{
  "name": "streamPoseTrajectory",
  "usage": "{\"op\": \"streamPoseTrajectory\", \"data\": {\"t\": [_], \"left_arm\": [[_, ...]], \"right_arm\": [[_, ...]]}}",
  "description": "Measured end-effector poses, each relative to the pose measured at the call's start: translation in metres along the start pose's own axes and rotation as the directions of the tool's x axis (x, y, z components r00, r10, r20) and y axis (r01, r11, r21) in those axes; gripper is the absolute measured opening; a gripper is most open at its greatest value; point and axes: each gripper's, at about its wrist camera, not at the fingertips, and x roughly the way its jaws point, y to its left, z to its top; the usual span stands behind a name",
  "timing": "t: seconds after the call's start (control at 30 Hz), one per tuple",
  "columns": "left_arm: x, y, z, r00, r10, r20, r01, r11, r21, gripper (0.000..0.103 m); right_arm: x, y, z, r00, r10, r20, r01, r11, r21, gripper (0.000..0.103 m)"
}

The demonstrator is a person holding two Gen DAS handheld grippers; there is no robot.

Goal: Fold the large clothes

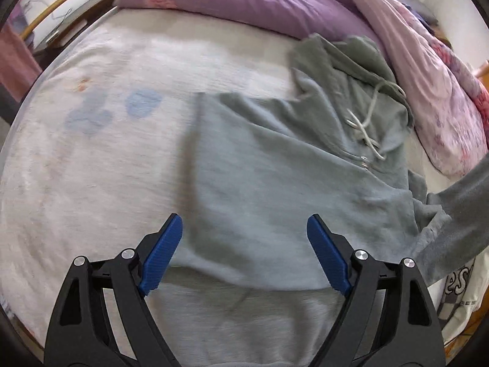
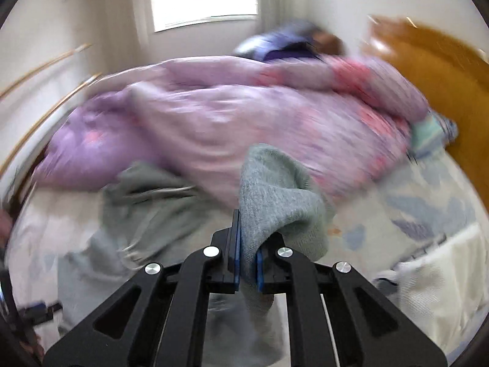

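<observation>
A grey-green zip hoodie (image 1: 275, 165) lies spread on the bed, its hood and white drawstrings at the upper right. My left gripper (image 1: 244, 238) is open and empty, hovering over the hoodie's lower body. One sleeve (image 1: 452, 223) stretches taut off to the right edge. In the right wrist view, my right gripper (image 2: 247, 244) is shut on that sleeve's cuff (image 2: 275, 195), lifted above the bed. The hoodie's body (image 2: 146, 208) lies to the lower left there. The right wrist view is motion-blurred.
A crumpled purple and pink floral duvet (image 1: 275, 6) (image 2: 244, 116) lies along the far side of the bed. The pale bed sheet (image 1: 91, 140) stretches left of the hoodie. A wooden headboard (image 2: 434, 70) and a white cloth (image 2: 440, 272) are at the right.
</observation>
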Motion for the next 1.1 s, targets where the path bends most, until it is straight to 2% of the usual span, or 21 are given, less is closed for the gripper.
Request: {"op": "streamPoseTrajectory", "data": {"t": [0.1, 0.2, 0.27, 0.3, 0.37, 0.4, 0.47, 0.57, 0.6, 0.63, 0.73, 0.8, 0.87, 0.97, 1.07, 1.1], "left_arm": [[-0.008, 0.023, 0.002, 1.0, 0.006, 0.01, -0.005, 0.999, -0.032, 0.084], [-0.015, 0.044, 0.001, 1.0, 0.016, 0.018, -0.016, 1.0, -0.026, 0.084], [-0.015, 0.055, -0.001, 1.0, 0.029, 0.011, -0.028, 0.999, -0.034, 0.084], [-0.015, 0.063, -0.002, 0.999, 0.031, 0.007, -0.031, 0.999, -0.044, 0.084], [-0.015, 0.074, -0.004, 0.999, 0.036, 0.0, -0.036, 0.997, -0.072, 0.084], [-0.015, 0.078, -0.006, 0.999, 0.033, -0.003, -0.033, 0.996, -0.082, 0.084], [-0.016, 0.084, -0.008, 1.0, 0.023, -0.002, -0.023, 0.995, -0.095, 0.084], [-0.015, 0.083, -0.012, 1.0, 0.008, -0.004, -0.009, 0.996, -0.093, 0.084], [-0.014, 0.081, -0.012, 1.0, 0.001, -0.005, -0.001, 0.996, -0.095, 0.084], [-0.015, 0.079, -0.012, 1.0, -0.011, -0.002, 0.011, 0.995, -0.099, 0.084], [-0.012, 0.059, -0.009, 0.997, -0.077, 0.004, 0.077, 0.991, -0.109, 0.084], [-0.006, 0.027, -0.007, 0.995, -0.101, -0.004, 0.101, 0.994, -0.039, 0.084], [0.0, -0.009, -0.007, 0.993, -0.121, 0.001, 0.121, 0.991, 0.052, 0.084], [0.014, -0.059, -0.006, 0.995, -0.098, 0.01, 0.095, 0.978, 0.186, 0.084], [0.038, -0.089, -0.002, 0.999, -0.026, 0.021, 0.02, 0.964, 0.265, 0.084], [0.049, -0.096, 0.001, 1.0, 0.002, 0.009, -0.004, 0.961, 0.276, 0.084]], "right_arm": [[-0.01, 0.093, -0.016, 0.993, 0.118, -0.006, -0.118, 0.988, -0.102, 0.007], [0.001, 0.183, -0.043, 0.966, 0.239, -0.099, -0.252, 0.953, -0.166, 0.011], [0.026, 0.244, -0.07, 0.941, 0.25, -0.23, -0.306, 0.918, -0.254, 0.022], [0.035, 0.261, -0.082, 0.93, 0.243, -0.277, -0.32, 0.905, -0.281, 0.034], [0.055, 0.289, -0.107, 0.89, 0.211, -0.404, -0.349, 0.886, -0.305, 0.038], [0.059, 0.29, -0.112, 0.871, 0.23, -0.434, -0.374, 0.884, -0.281, 0.041], [0.057, 0.279, -0.114, 0.844, 0.274, -0.462, -0.41, 0.884, -0.223, 0.049], [0.04, 0.241, -0.106, 0.829, 0.363, -0.426, -0.449, 0.886, -0.118, 0.053], [0.035, 0.224, -0.101, 0.832, 0.376, -0.409, -0.444, 0.892, -0.082, 0.054], [0.037, 0.208, -0.094, 0.841, 0.374, -0.39, -0.422, 0.905, -0.043, 0.058], [0.049, 0.128, -0.075, 0.885, 0.309, -0.348, -0.299, 0.951, 0.081, 0.059], [0.066, 0.081, -0.068, 0.906, 0.234, -0.353, -0.202, 0.971, 0.125, 0.059], [0.087, 0.029, -0.066, 0.912, 0.215, -0.349, -0.138, 0.963, 0.23, 0.059], [0.125, -0.023, -0.07, 0.892, 0.218, -0.397, -0.07, 0.933, 0.353, 0.059], [0.174, -0.06, -0.077, 0.832, 0.356, -0.426, -0.088, 0.843, 0.531, 0.059], [0.189, -0.069, -0.08, 0.819, 0.392, -0.418, -0.085, 0.805, 0.587, 0.059]]}}
